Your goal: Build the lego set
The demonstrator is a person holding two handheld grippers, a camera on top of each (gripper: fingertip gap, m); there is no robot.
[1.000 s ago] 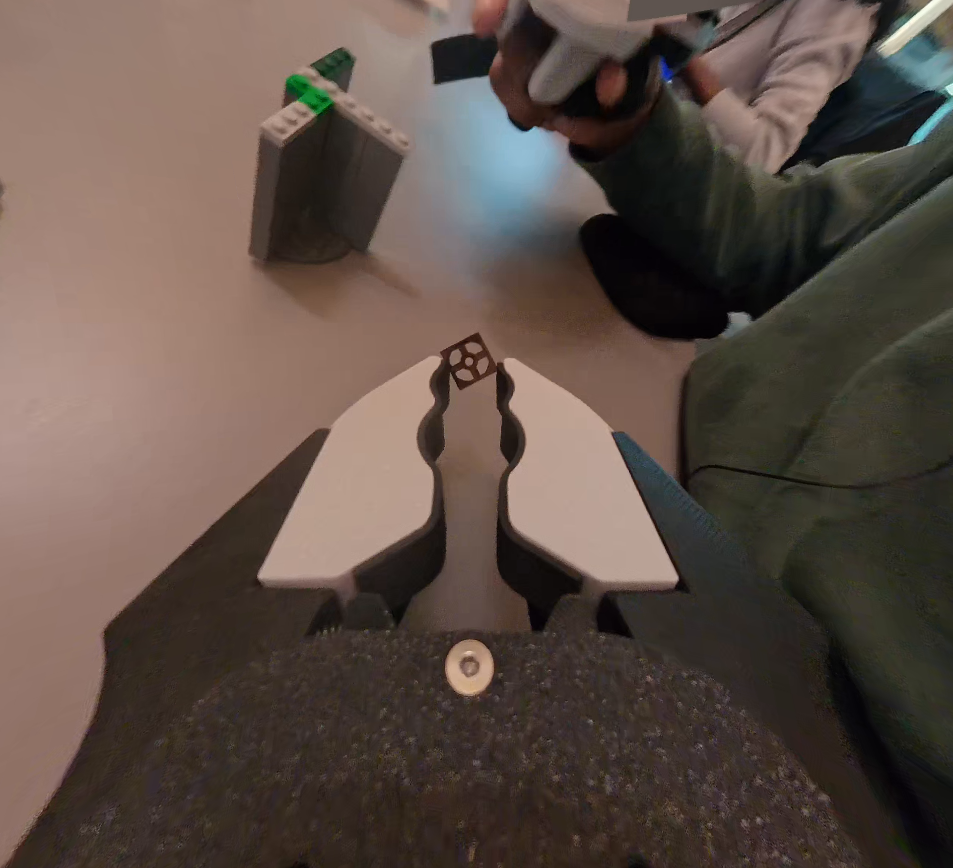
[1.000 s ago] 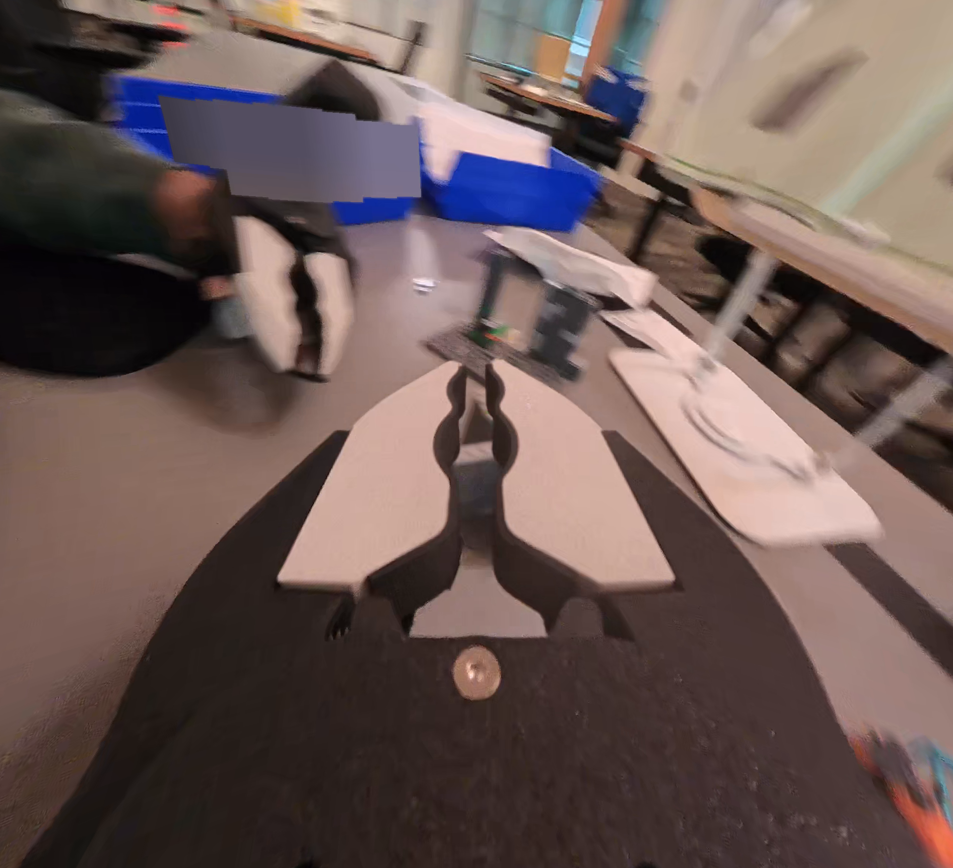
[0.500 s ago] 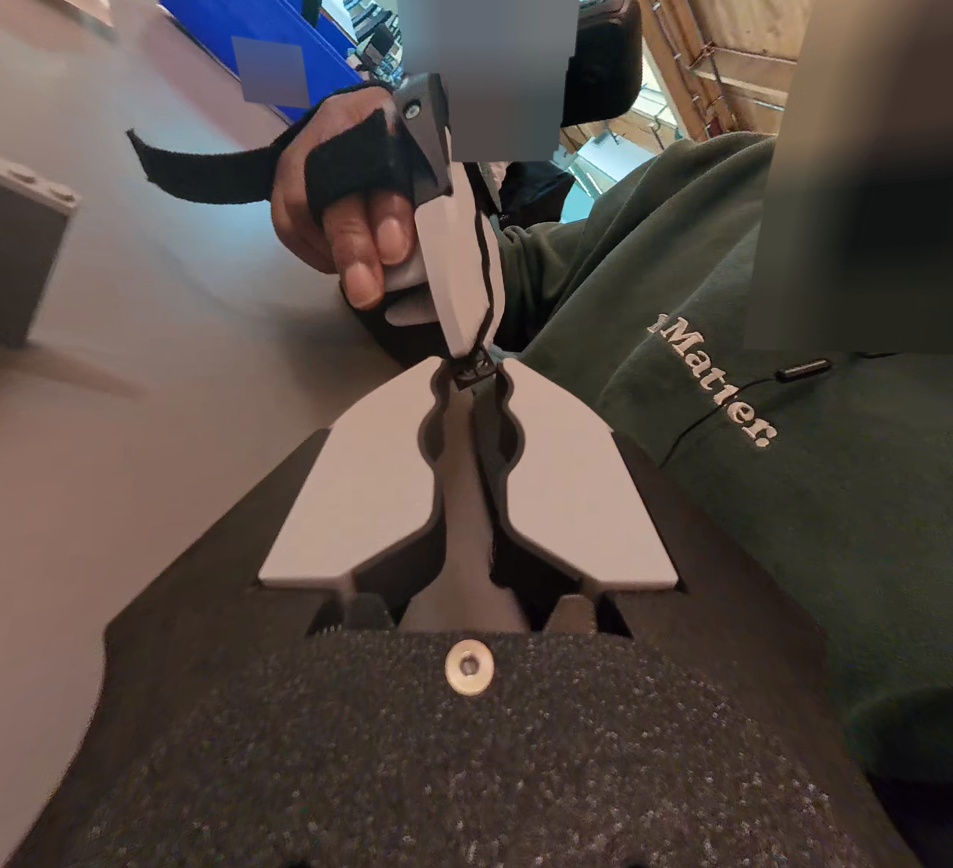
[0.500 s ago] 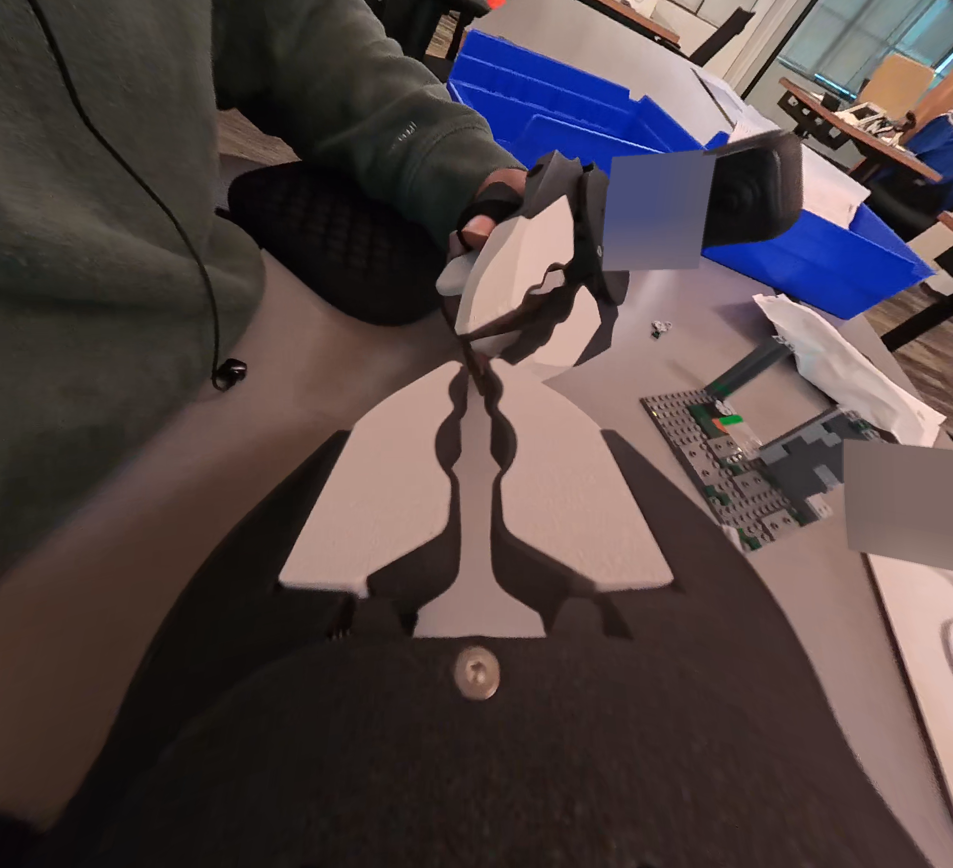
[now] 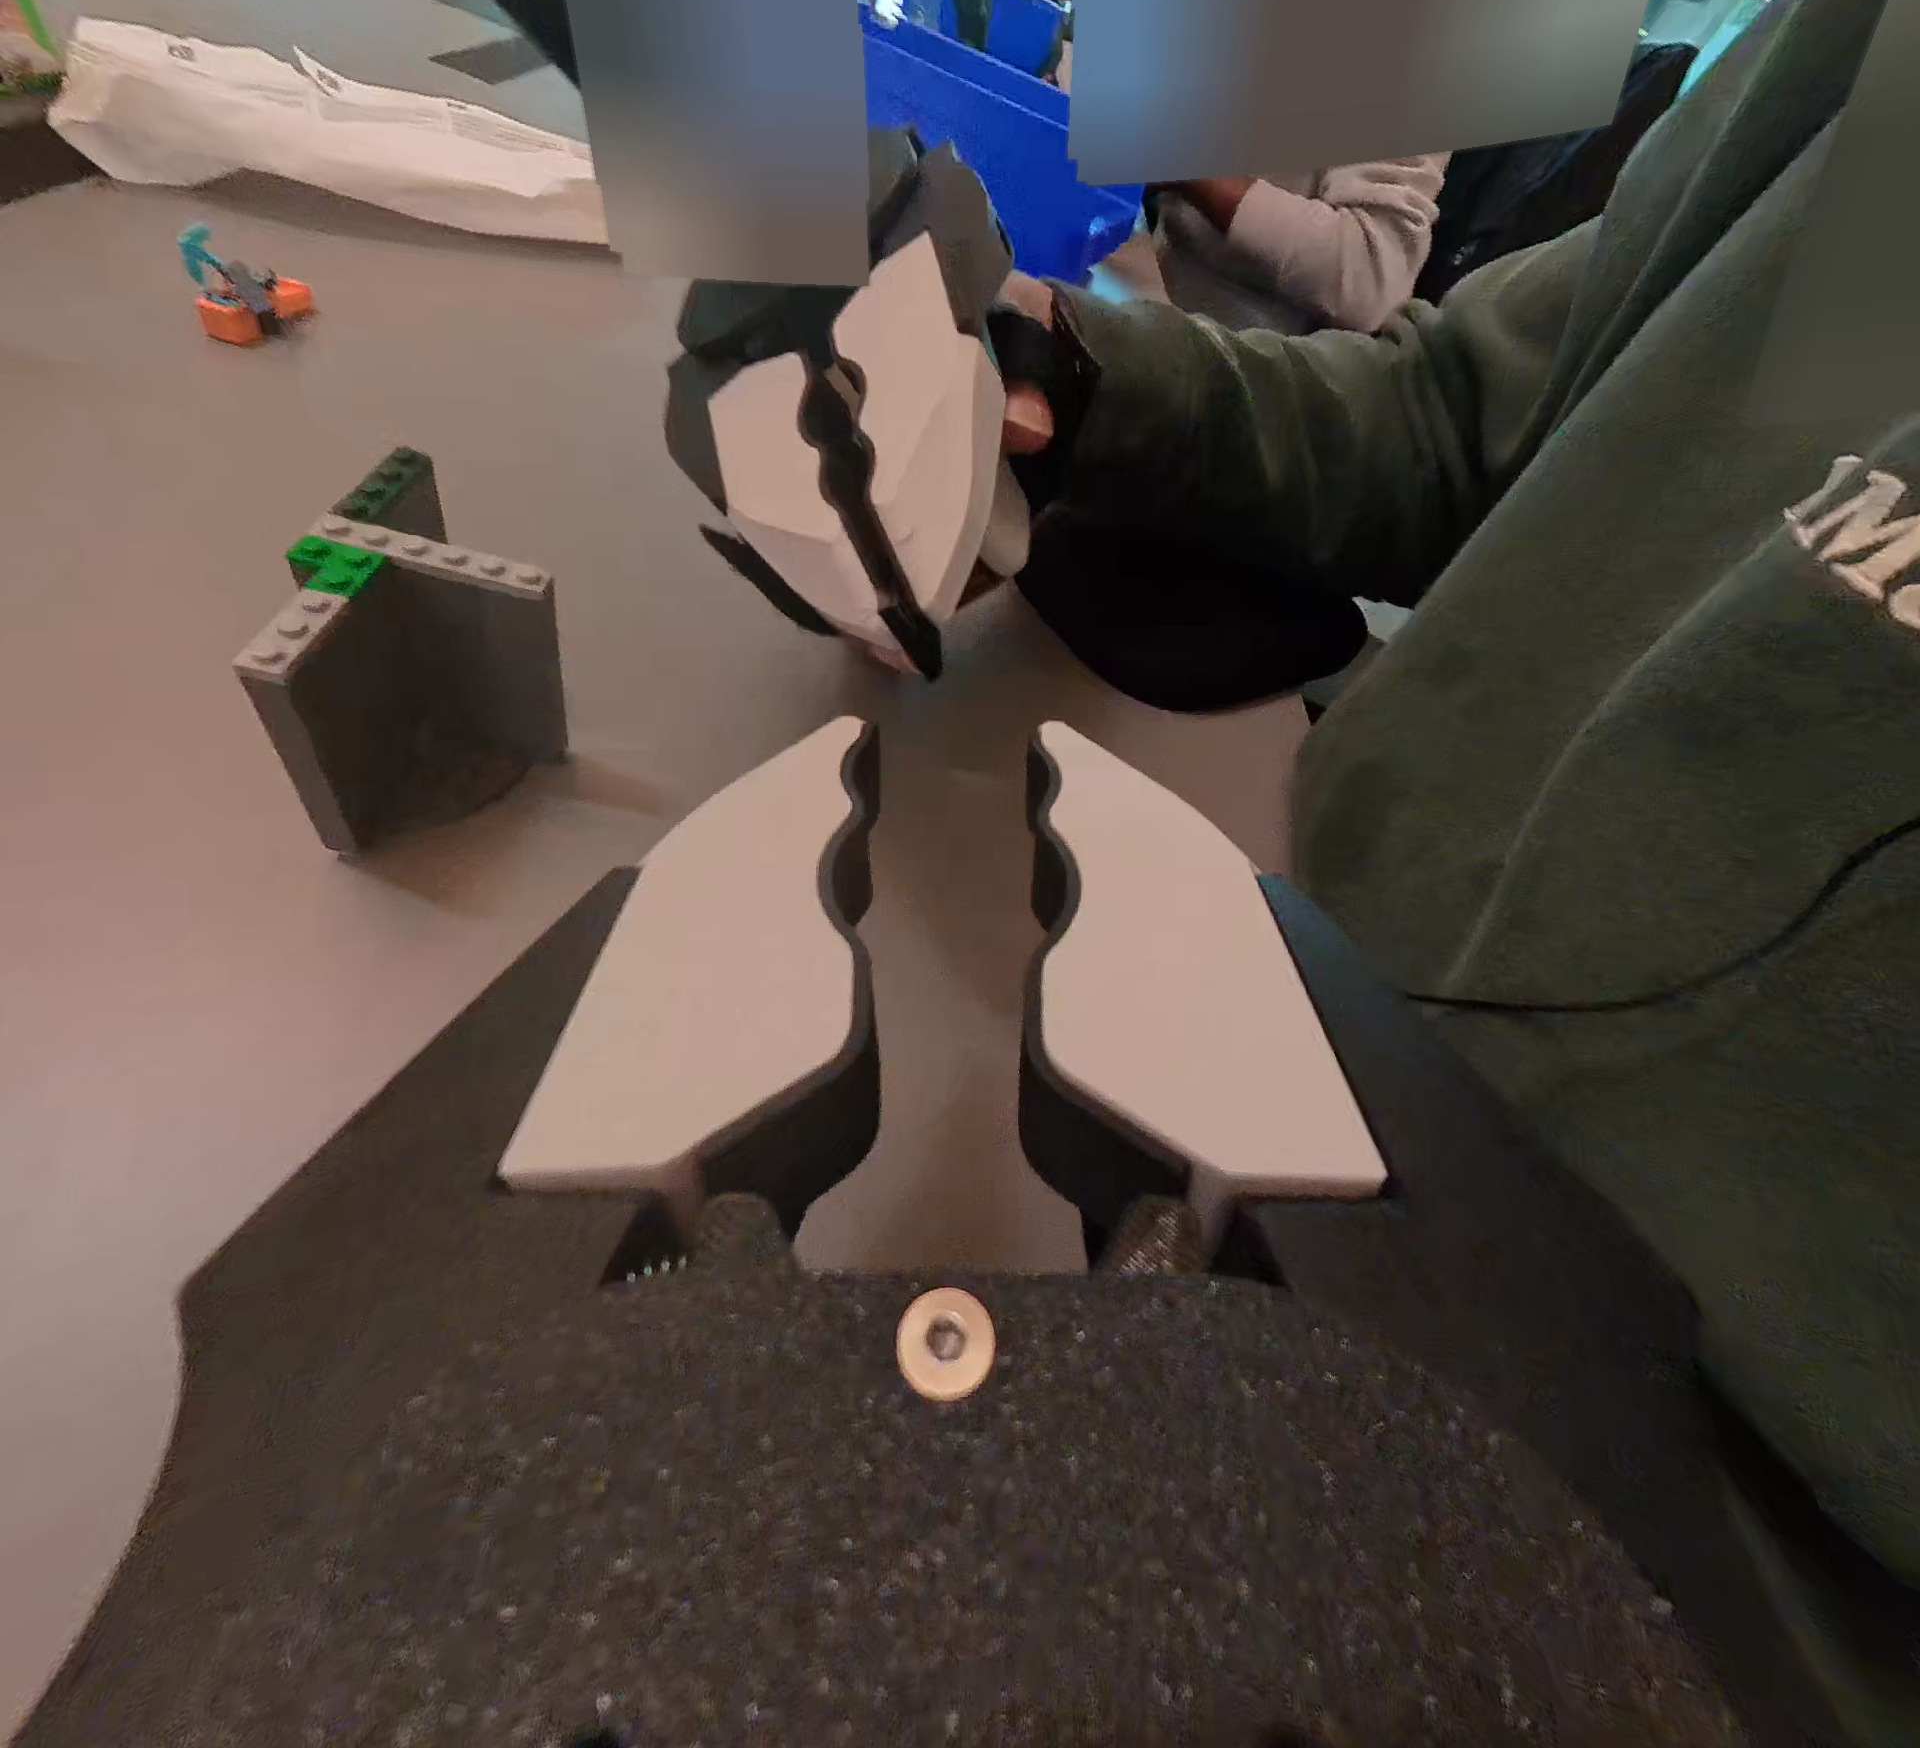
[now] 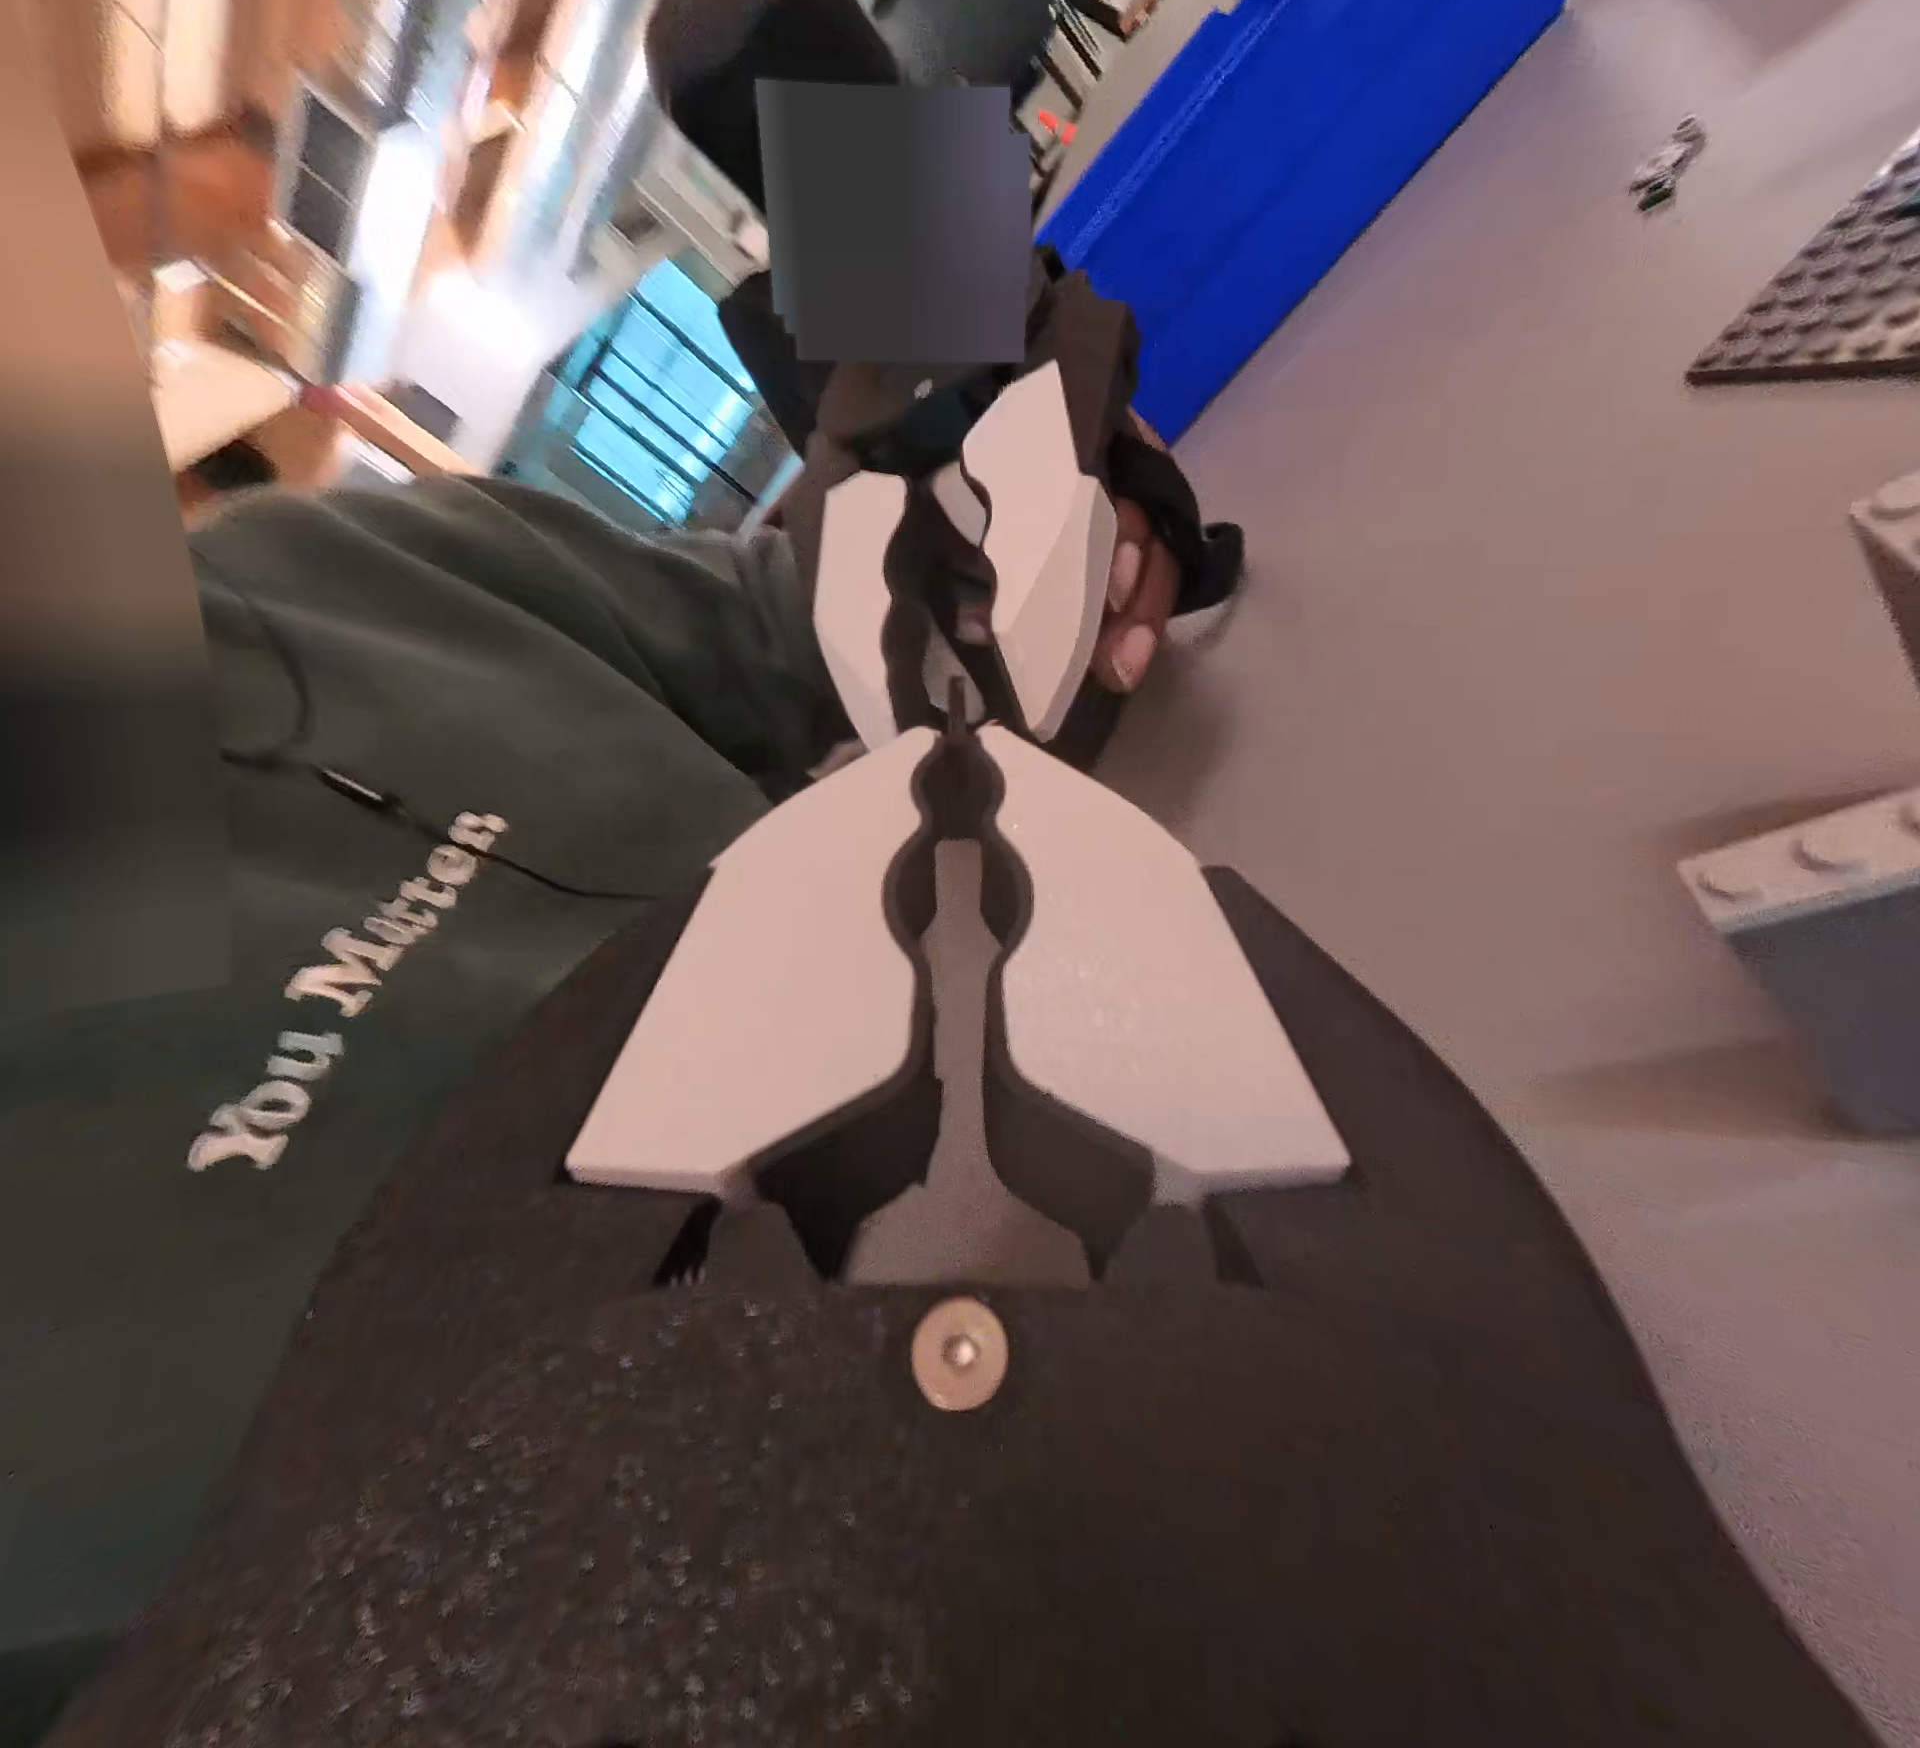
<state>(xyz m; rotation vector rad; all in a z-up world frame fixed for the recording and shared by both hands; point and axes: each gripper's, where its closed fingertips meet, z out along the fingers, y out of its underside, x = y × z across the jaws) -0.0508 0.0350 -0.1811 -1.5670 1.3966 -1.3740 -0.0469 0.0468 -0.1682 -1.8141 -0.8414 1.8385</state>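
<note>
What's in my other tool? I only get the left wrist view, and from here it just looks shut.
Observer: The right wrist view shows a thin dark piece poking out between the right tool tips.
Operator: Where could it go?
Observer: I can't tell, but that view shows a grey studded baseplate lying flat on the table, far right.
Operator: Any more pieces there?
Observer: Yes, a few small loose bits lie beyond the baseplate, near the blue bin.
</note>
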